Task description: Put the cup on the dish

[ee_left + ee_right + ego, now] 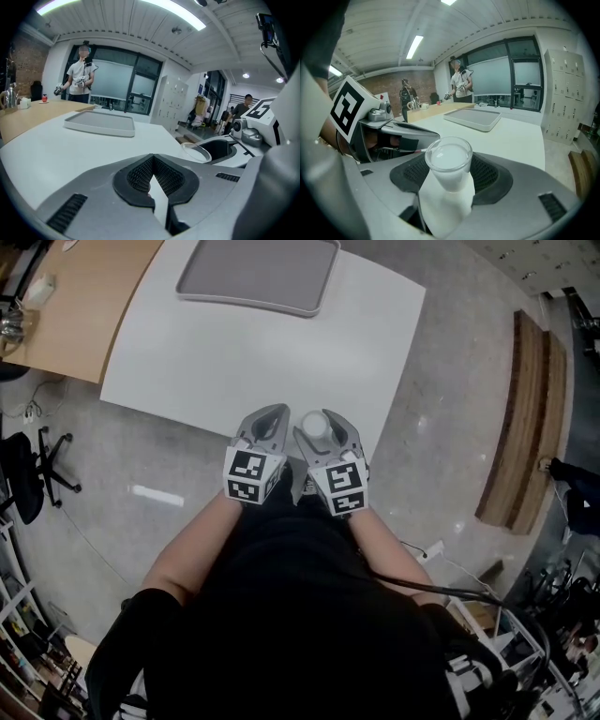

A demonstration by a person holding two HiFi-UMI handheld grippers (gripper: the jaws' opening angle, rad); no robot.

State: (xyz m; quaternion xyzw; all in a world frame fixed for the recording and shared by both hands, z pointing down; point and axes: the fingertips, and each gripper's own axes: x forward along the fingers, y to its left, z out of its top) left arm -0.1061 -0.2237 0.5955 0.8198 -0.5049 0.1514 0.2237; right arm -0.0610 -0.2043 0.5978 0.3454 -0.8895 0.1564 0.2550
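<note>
The right claw [449,151] is clamped on a small, frosted white cup of translucent plastic [448,183]. Its dark ribbed pads press the cup's sides, and the round rim stands clear above them with the mouth facing up. In the head view the right claw [320,420] holds the cup [315,427] in the air over the near edge of the table. The left claw [152,160] is closed on nothing: its black pads meet at the tips, and only a narrow wedge of pale table shows behind them. From the head view the left claw [268,422] sits just beside the right one, both level and pointing away from the person. The left gripper view catches the cup's rim [196,151] close on its right side.

Beneath and ahead of both claws spreads a large white rectangular table [234,362]. At its far end lies the flat grey rectangular dish with a raised pale rim [258,273], well apart from the cup and with nothing on it. Both gripper views show the dish [99,123] [474,117] across a bare stretch of table. A light wooden table [84,296] adjoins the white one on the left. A black office chair [33,470] stands on the grey speckled floor [450,427]. A long brown wooden bench [525,418] lies at the right.
</note>
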